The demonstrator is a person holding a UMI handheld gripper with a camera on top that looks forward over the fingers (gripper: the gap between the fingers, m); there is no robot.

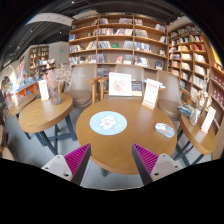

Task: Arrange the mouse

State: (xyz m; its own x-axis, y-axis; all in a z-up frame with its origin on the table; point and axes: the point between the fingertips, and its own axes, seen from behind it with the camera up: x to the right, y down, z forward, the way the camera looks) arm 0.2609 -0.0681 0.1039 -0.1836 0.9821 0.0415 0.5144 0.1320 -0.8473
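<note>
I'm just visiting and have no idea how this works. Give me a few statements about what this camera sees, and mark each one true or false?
1. The tongs are open with nothing between them. True.
2. A round blue-and-white mat lies on the round wooden table beyond the tongs. True.
3. The tongs are clamped on the mat. False: the mat lies on the table, well ahead of the tongs.
4. Bookshelves line the back wall. True.
5. The upright white sign lies flat on the floor. False: it stands at the table's far side.
</note>
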